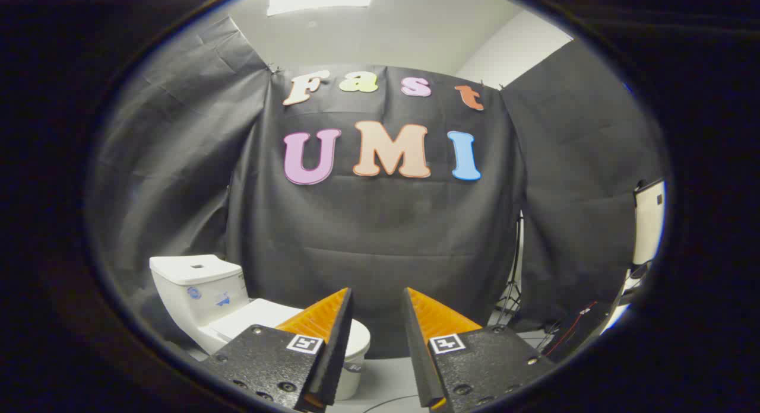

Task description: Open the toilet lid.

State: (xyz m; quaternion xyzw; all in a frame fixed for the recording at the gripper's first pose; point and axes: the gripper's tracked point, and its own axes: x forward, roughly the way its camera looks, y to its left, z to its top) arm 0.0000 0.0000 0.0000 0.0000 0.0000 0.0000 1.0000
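A white toilet (205,300) stands on the floor against the dark cloth wall, to the left of my fingers and some way beyond them. Its tank (196,282) is at the back, and the lid (255,318) lies flat and closed over the bowl, partly hidden behind my left finger. My gripper (378,294) is held above and to the right of the bowl, open, with a gap between the fingers and nothing in it.
Dark cloth walls close the booth behind and on both sides. A tripod stand (512,288) and cables (570,330) are at the right, near a white panel (648,220). The pale floor (386,377) runs in front of the toilet.
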